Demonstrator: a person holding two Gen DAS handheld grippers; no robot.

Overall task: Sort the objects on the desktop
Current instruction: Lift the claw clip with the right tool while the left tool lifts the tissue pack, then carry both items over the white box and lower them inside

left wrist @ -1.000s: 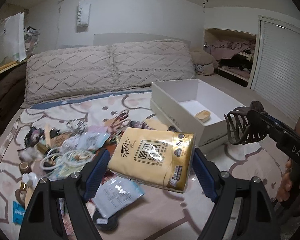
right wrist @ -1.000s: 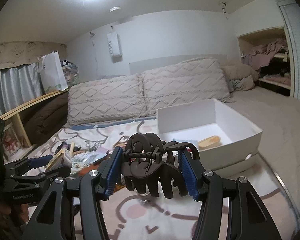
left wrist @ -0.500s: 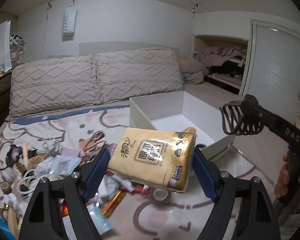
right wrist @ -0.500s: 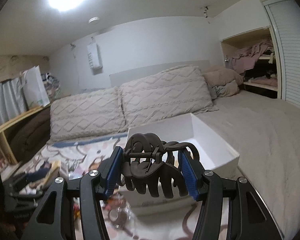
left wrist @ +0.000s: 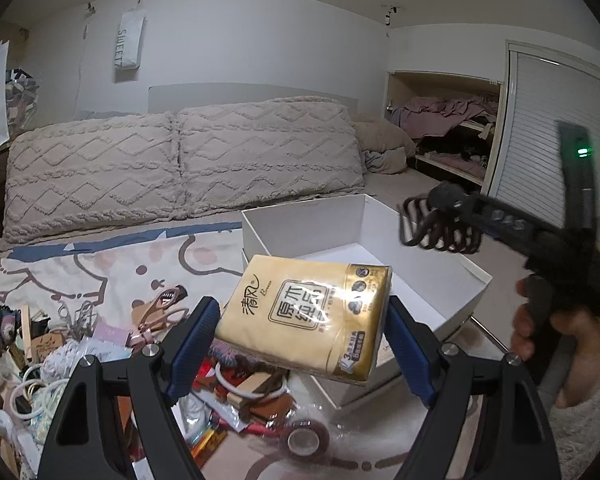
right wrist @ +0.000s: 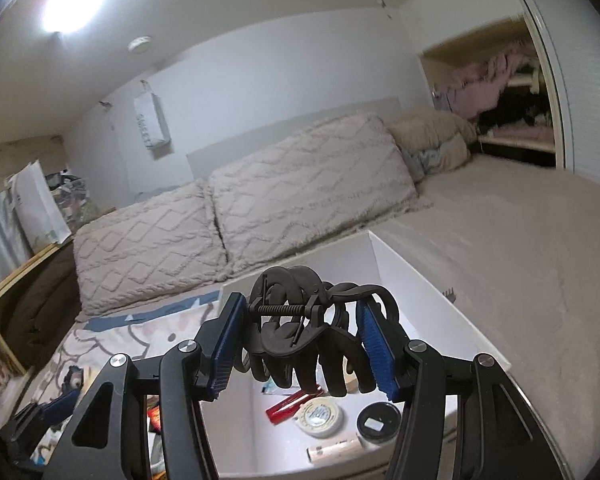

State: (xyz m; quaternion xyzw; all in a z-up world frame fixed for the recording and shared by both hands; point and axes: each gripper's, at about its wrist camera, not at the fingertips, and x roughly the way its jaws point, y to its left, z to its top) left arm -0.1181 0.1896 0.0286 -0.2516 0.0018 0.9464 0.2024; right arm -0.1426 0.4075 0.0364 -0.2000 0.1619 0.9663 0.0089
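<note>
Yellow plastic wrap catches the light on the tissue pack (left wrist: 306, 318), pinched at its ends between the pads of the left hand-held gripper (left wrist: 303, 344) and hanging above the near edge of the white box (left wrist: 452, 268) on the bed (left wrist: 100, 264). The right hand-held gripper (right wrist: 300, 344) is clamped on a dark hair claw (right wrist: 304, 332) directly over the box. The pack is soft, so it could sag out and drop onto the clutter short of the box; the claw's teeth might snag a pad on release. Chinese characters are printed on the pack, a wall pouch (left wrist: 129, 46) says "SWEET", and the right gripper's arm shows "DAS".
</note>
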